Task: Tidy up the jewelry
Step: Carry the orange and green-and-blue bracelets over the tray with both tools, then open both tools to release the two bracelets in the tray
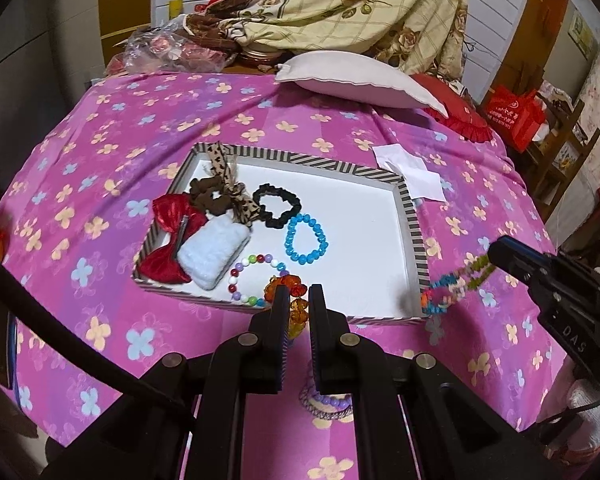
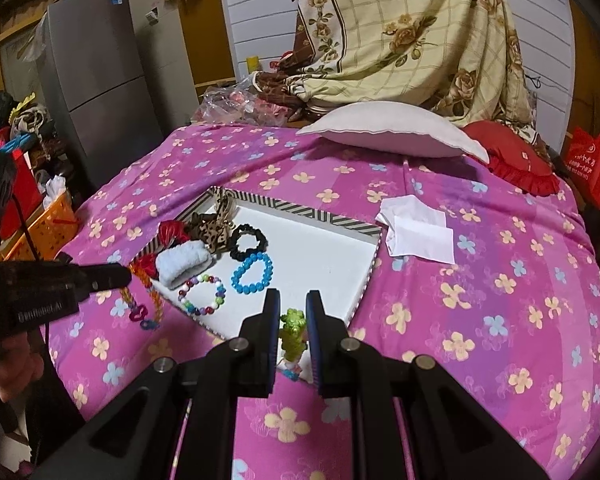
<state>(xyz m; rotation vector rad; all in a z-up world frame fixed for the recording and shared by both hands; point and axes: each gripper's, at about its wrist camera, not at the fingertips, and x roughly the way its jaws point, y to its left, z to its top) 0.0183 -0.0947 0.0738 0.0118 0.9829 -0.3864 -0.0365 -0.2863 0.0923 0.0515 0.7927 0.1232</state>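
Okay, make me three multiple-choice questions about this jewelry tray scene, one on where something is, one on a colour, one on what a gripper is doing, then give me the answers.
1. Where does the blue bead bracelet lie?
A. Inside the striped tray
B. On the white pillow
C. On the bedspread outside the tray

2. What colour is the scrunchie in the tray?
A. Yellow
B. Black
C. Pink

3. What is the left gripper doing?
A. Standing wide open and empty
B. Pressing on the pillow
C. Closed on an orange bead strand

Answers: 1 A, it rests on the tray's white floor. 2 B, it is a dark ruffled ring beside the leopard-print bow. 3 C, amber beads show between its fingers.
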